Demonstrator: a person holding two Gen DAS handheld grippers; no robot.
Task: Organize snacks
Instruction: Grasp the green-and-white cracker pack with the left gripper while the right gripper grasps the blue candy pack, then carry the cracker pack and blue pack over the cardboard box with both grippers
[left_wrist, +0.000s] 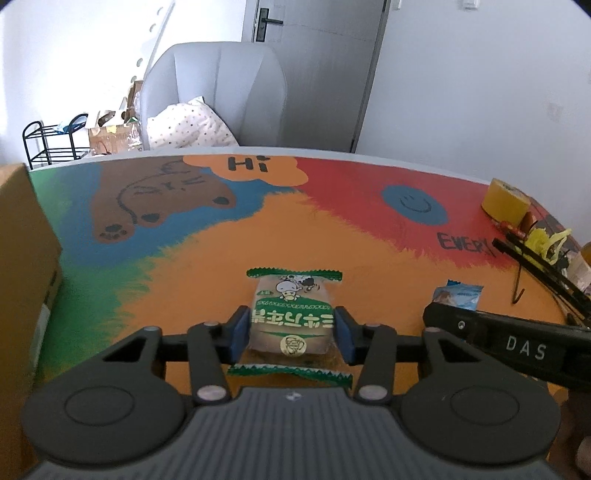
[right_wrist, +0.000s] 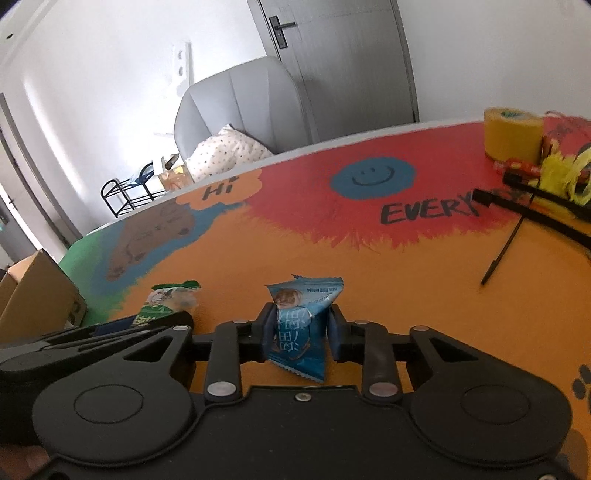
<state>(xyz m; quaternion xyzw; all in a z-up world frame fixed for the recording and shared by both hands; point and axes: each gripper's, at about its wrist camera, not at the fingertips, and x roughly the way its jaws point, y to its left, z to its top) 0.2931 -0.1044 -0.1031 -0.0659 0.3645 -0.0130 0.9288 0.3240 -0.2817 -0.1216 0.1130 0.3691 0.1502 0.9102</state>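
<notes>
Snacks first: the green pack (left_wrist: 290, 321) sits right between the blue pads (left_wrist: 239, 332) of the left claw (left_wrist: 290, 334), long axis running straight away from it, near crimped end poking back toward the claw body. The pads look pressed against both long sides, so I'd call that a grip, though the pack seems to rest on the desk (left_wrist: 207, 258) too. The right claw (right_wrist: 301, 334) is squeezed onto the blue pack (right_wrist: 301, 325), and that one's crumpled, its top corner sticking up past the pads. It looks pinched and slightly off the desk, but I can't say for sure.

The two claws are side by side, pretty close. From the left camera the right claw's arm crosses in at the near right, just beside the left one. So each hand already has its own pack, no reaching across needed.

My guess is the packs go in the cardboard box (left_wrist: 22, 266) at the left edge of the desk. The left claw is the nearer one, and the orange stretch between it and the box is bare. The right claw would have to pass over or behind the left to get there, so the left should probably go first.

Clutter is all far right: tape roll (left_wrist: 504, 201), black cable ties (right_wrist: 535, 214), yellow stuff (right_wrist: 561, 177). Well apart from both packs.
</notes>
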